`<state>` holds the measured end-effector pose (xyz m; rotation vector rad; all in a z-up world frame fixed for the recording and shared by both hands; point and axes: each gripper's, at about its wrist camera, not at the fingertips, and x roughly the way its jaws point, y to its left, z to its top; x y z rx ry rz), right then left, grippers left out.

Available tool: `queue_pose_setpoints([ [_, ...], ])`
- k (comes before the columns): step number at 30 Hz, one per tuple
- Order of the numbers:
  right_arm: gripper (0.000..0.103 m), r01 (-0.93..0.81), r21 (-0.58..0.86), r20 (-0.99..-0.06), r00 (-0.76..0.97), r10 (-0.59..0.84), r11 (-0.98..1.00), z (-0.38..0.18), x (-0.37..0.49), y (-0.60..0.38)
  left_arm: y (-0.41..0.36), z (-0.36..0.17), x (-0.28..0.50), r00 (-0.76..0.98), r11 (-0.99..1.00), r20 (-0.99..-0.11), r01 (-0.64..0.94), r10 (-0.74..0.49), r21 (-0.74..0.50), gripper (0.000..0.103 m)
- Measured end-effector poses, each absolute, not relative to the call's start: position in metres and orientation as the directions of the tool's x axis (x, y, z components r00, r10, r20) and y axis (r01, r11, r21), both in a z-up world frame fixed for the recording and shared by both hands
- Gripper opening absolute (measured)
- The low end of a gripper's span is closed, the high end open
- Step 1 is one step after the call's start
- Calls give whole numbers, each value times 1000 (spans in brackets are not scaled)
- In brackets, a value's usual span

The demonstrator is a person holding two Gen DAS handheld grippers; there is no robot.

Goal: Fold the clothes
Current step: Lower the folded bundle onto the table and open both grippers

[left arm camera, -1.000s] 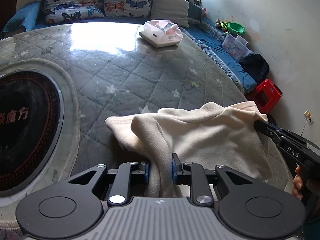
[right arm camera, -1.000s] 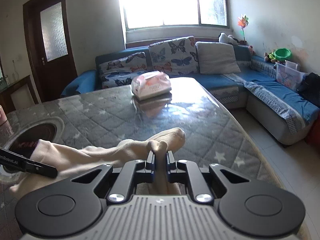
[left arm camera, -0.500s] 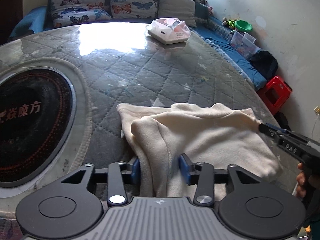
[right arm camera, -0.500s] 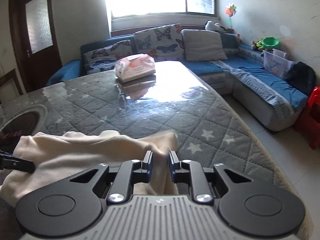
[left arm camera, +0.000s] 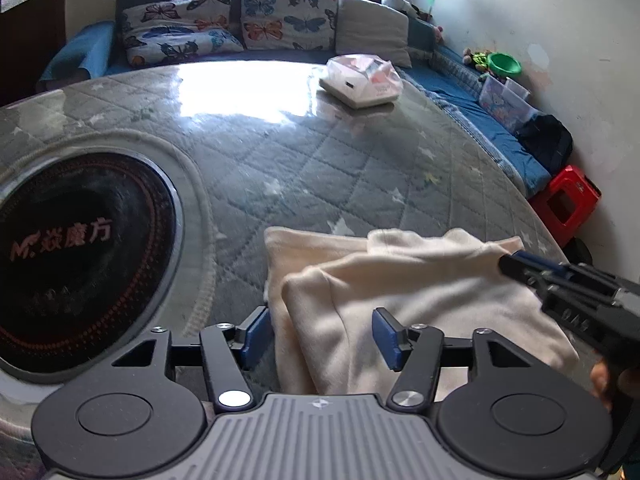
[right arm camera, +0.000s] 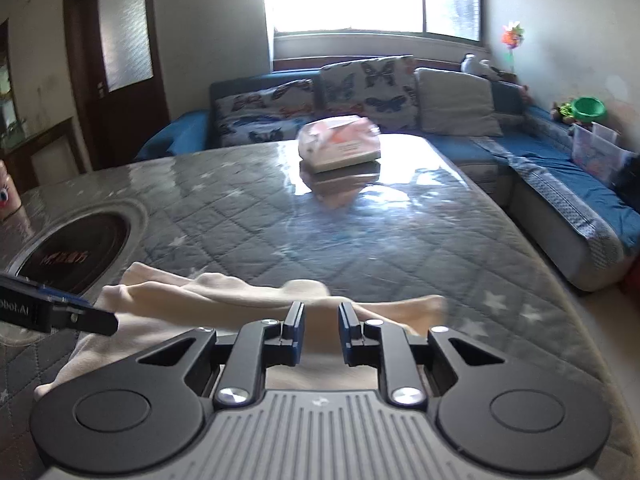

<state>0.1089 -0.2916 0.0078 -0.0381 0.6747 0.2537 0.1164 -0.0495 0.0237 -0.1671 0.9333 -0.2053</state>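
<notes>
A cream fleece garment lies folded over on the grey quilted table, near its front right edge. My left gripper is open, its blue pads apart on either side of the garment's near fold. My right gripper is open too, jaws a little apart over the cloth, which lies flat below them. The right gripper's tip also shows in the left wrist view at the garment's right edge. The left gripper's tip shows in the right wrist view.
A round black induction plate is set in the table at left. A pink-and-white tissue pack sits at the far side. A blue sofa with butterfly cushions runs behind. A red stool stands on the floor at right.
Both grippers have opened and let go of the garment. It has dropped flat onto the table, and both grippers have drawn back a little.
</notes>
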Motion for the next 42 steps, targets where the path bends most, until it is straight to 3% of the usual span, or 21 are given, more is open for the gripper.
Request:
queue_pose_setpoints([
  [12,31,-263,39,-655,722,223,964,-11,123,-270,-52,8,143,560,980,-808,43,-186,-196,67],
  [14,34,-271,39,-649,725,231,962,-9,119,-269,-51,6,145,556,980,-811,35,-183,-197,68],
  [16,44,-280,40,-643,728,239,959,-7,115,-268,-52,7,145,560,981,-809,37,-178,-189,70],
  [18,44,-288,40,-637,730,246,957,-5,111,-267,-53,7,144,562,983,-809,38,-170,-180,71],
  [28,57,-293,37,-637,729,248,955,-6,100,-260,-58,15,128,601,990,-787,53,-137,-132,91],
  [42,78,-278,19,-621,750,229,961,4,72,-260,-60,21,94,642,992,-756,69,-128,-110,103],
])
